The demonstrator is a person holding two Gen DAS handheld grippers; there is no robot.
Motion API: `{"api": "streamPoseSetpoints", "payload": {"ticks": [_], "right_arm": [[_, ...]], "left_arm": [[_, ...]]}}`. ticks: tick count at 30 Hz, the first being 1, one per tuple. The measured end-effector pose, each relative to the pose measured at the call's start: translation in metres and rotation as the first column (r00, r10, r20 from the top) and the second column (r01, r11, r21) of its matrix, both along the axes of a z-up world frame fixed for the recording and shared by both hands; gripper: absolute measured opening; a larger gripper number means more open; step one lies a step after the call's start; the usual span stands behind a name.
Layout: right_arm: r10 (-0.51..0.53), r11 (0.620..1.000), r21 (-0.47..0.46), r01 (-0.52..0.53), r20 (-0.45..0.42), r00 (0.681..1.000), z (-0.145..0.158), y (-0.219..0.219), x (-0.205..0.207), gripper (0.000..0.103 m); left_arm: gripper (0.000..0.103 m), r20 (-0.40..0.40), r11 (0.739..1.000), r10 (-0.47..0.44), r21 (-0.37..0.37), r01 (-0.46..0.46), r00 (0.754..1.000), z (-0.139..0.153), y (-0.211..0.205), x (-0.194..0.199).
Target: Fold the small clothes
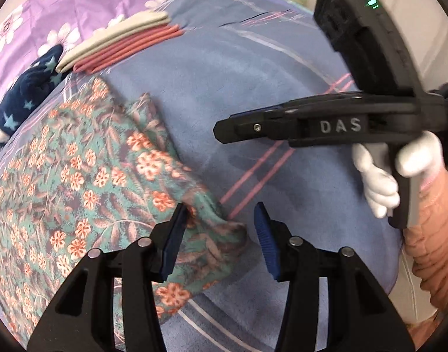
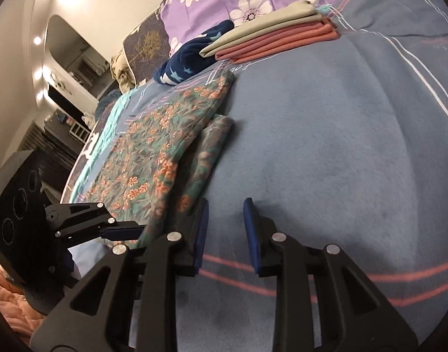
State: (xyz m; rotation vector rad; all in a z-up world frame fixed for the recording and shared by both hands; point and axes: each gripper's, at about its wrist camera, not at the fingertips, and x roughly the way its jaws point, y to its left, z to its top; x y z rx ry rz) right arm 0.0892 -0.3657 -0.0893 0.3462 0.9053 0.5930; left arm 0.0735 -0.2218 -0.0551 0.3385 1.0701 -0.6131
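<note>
Blue blanket point(image 2: 326, 146) everywhere; only left wrist view shows gloved hand point(image 1: 382, 182).

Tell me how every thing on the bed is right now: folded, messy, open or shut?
floral garment: lying on the bed, partly folded, not held.
pink folded clothes: neatly folded, at the bottom of a stack.
beige folded cloth: folded, on top of the pink ones.
navy star garment: bunched up, unfolded.
left gripper: open, over the floral garment's edge.
right gripper: open, empty, above the blue blanket.
</note>
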Motion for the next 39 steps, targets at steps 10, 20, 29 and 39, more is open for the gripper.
{"api": "streamPoseSetpoints", "payload": {"ticks": [10, 20, 29, 39], "right_arm": [[0.059, 0.998, -0.024, -0.060, -0.030, 0.998, -0.005, 0.030, 0.045, 0.026], [0.025, 0.998, 0.056, -0.024, -0.010, 1.000, 0.001, 0.043, 0.085, 0.003], [-0.064, 0.997, 0.048, 0.065, -0.037, 0.997, -0.021, 0.030, 0.102, 0.003], [-0.091, 0.996, 0.002, 0.091, 0.050, 0.995, 0.006, 0.015, 0.058, 0.013]], "left_arm": [[0.009, -0.060, 0.997, 0.006, -0.075, -0.010, 0.998, 0.002, 0.017, -0.001], [0.009, -0.084, 0.996, -0.032, -0.092, 0.024, 0.996, -0.001, 0.011, -0.015], [0.009, -0.137, 0.992, -0.078, -0.111, 0.063, 0.988, -0.018, 0.003, -0.016], [0.009, -0.169, 0.965, -0.199, -0.206, 0.163, 0.965, -0.008, -0.006, -0.046]]}}
